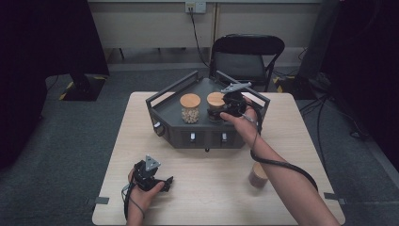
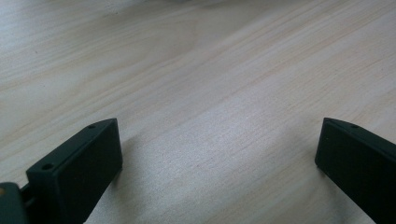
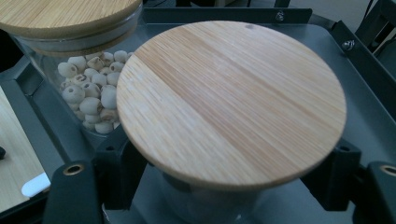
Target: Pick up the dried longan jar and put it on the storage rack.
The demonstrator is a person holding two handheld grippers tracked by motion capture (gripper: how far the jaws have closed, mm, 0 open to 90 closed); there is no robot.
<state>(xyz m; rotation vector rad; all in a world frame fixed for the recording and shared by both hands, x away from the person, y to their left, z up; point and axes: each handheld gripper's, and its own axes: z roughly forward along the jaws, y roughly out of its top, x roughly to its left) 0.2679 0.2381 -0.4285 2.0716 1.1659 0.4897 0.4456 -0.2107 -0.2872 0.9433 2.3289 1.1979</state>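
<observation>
On the dark grey tray point(image 1: 162, 101) at the far side of the wooden table point(image 1: 202, 188), the right gripper point(image 1: 225, 109) has its jaws clamped around a glass jar with a bamboo lid point(image 1: 216, 100). From the right gripper view you can see the two black jaws hugging the glass just under that round lid point(image 3: 231, 102), one on each side, so it's a proper grip on the jar. The jar sits in the tray, right of centre, and just beside it is a second jar point(image 1: 190, 108) with the same kind of lid, full of pale round seeds or nuts, can't really tell which. The left gripper point(image 1: 160, 183) is down at the near left of the table, well apart from the tray, and in its own view the jaws stand wide apart with nothing but bare wood grain between them. There's also a third jar point(image 1: 257, 175) with brownish stuff in it on the table near the right forearm, partly hidden by the cable.
</observation>
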